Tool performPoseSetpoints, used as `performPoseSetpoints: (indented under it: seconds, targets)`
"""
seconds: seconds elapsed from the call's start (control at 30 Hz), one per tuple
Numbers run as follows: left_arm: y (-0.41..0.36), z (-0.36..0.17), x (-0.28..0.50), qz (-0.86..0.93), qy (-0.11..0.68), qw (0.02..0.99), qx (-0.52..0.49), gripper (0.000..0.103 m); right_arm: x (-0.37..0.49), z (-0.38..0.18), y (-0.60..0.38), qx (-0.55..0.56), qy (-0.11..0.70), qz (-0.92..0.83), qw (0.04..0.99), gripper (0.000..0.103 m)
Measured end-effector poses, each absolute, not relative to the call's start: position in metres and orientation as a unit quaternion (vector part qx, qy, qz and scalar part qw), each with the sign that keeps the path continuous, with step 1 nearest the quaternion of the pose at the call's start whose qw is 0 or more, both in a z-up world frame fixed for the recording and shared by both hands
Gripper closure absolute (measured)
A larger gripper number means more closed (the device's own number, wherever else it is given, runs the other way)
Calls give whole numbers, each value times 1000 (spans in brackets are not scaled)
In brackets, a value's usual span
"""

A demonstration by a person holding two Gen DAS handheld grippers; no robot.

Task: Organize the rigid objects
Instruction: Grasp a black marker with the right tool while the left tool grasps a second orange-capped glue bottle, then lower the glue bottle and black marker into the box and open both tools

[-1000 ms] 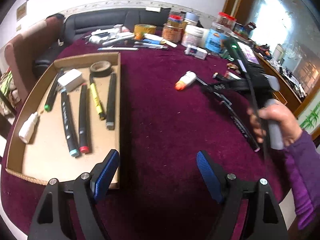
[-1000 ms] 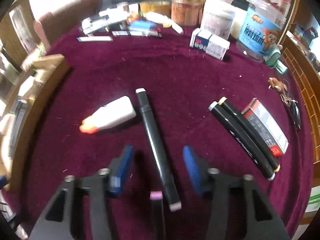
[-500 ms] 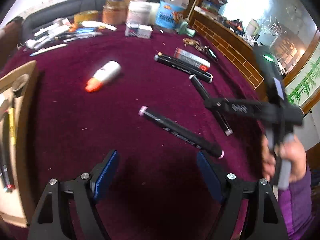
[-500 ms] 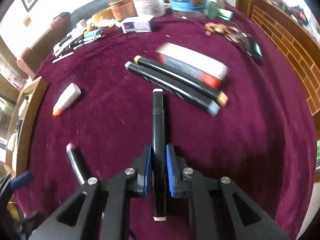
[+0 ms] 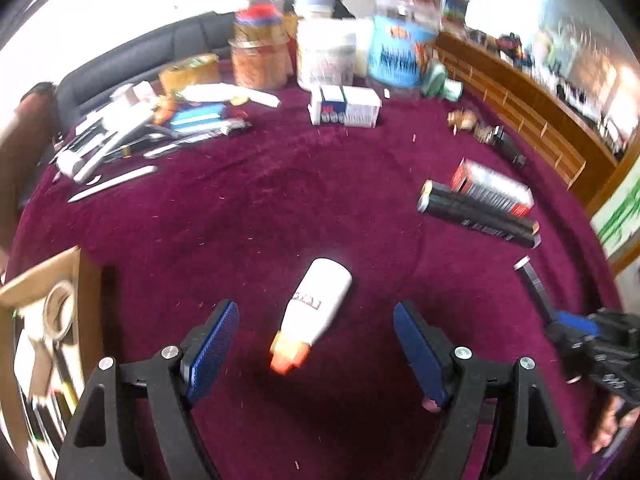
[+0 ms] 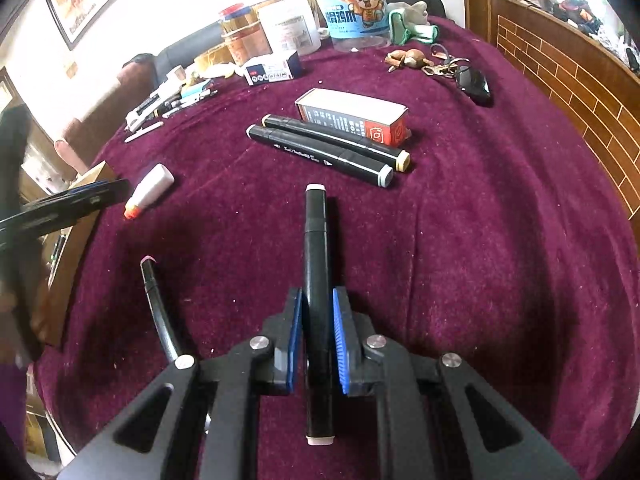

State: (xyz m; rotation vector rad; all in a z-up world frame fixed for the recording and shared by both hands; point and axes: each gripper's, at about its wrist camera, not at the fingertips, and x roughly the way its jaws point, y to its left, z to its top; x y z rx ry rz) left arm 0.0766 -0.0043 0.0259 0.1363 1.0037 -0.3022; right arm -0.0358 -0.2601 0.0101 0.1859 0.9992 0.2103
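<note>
A long black marker with pale end caps (image 6: 317,280) lies lengthwise between the blue pads of the right hand-held gripper (image 6: 317,336), whose jaws have just closed in and now clamp its barrel over the dark red velvet-covered surface (image 6: 500,240). Beyond it two more black markers (image 6: 328,144) lie side by side, touching a white-and-red carton (image 6: 352,116). The left hand-held gripper (image 5: 316,344) stands wide with nothing gripped, a white plastic bottle with an orange cap (image 5: 314,312) lying on the cloth between its fingers, and a brown cardboard tray (image 5: 86,300) sits at the left edge.
</note>
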Motion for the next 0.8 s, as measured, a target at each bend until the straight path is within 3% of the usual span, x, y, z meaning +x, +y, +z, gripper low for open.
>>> performPoseSetpoints:
  seconds: [0.17,0.23,0.3,0.53,0.8]
  targets:
    - [-6,3,92,-118,492,860,70,20,-34,10,-267,107,480,112,863,89]
    - [-4,3,92,-105,489,864,65,36,-33,10,-268,113,484,113,860,89]
    - [-2,7,86,-114,489,862,68,73,-32,10,-266,110,488,109,859,89]
    - [22,26,49,-157,484,861,-3,73,-31,12,-262,131,484,101,859,89]
    - [72,70,-19,-189,419,883,-93,74,-45,44,-229,131,457,149,867,89]
